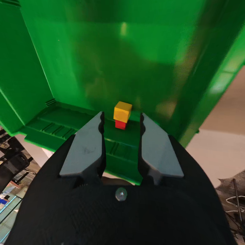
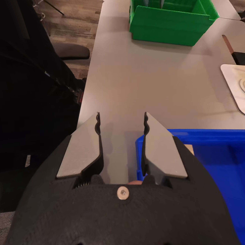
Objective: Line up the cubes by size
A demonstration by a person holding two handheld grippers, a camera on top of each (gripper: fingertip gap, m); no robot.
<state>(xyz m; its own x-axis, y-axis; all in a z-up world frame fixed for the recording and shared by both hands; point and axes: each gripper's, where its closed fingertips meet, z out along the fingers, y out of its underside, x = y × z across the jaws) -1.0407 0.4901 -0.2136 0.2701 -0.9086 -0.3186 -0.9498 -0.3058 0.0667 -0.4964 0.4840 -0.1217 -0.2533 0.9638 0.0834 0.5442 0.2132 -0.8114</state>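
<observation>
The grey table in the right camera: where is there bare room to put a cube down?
The widest bare stretch of the grey table runs between the green bin at the far end and the blue bin close by, ahead of the right gripper, whose jaws stand open. The right edge is busier: a white board and a dark tool.

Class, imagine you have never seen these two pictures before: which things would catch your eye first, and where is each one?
In the left wrist view, a yellow cube and a smaller red cube sit touching inside a bright green bin, just beyond the open left gripper. In the right wrist view, the open right gripper hovers over a grey table, with a vivid blue bin at lower right.
</observation>
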